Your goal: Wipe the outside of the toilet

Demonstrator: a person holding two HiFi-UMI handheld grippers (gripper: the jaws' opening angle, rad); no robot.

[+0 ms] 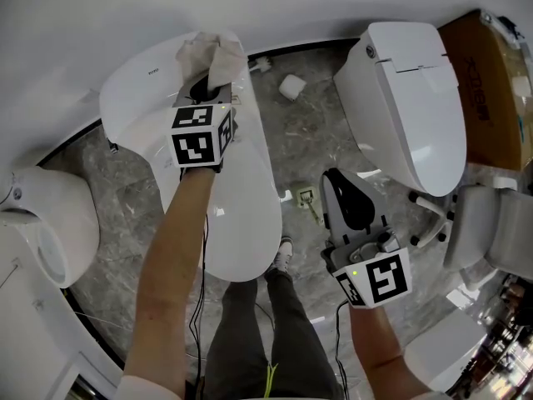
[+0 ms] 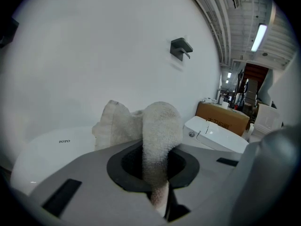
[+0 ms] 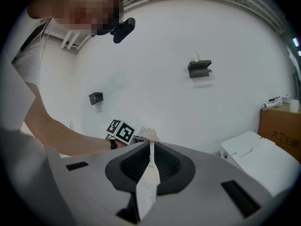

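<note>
**Q:** What has your left hand-held gripper got?

**A:** My left hand-held gripper (image 1: 208,88) is clenched on a pale, nubbly cloth (image 1: 210,52). In the left gripper view a fold of it runs down between the jaws, and the rest bunches up past the tips.

**Q:** Where is that against the toilet?

**A:** It is at the rear end of the toilet (image 1: 241,211), the end nearest the white wall (image 1: 250,7). The cloth lies over the back of the white body, behind the closed lid. I cannot tell whether it presses on the porcelain or only hangs above it. My forearm reaches along the length of the lid.

**Q:** And your right one?

**A:** My right hand-held gripper (image 1: 335,182) has its jaws pressed flat together. It is off the toilet's right side, well apart from it, over the grey marbled floor (image 1: 308,140). Its tips point toward the wall.

**Q:** What else stands round the toilet?

**A:** A second toilet (image 1: 408,98) stands to its right, lid shut. A brown cardboard box (image 1: 491,90) is just beyond that one. A third toilet (image 1: 50,223) sits to its left. A small white object (image 1: 290,86) lies on the floor near the toilet's rear right corner. My shoe (image 1: 283,257) is by its front end.
</note>
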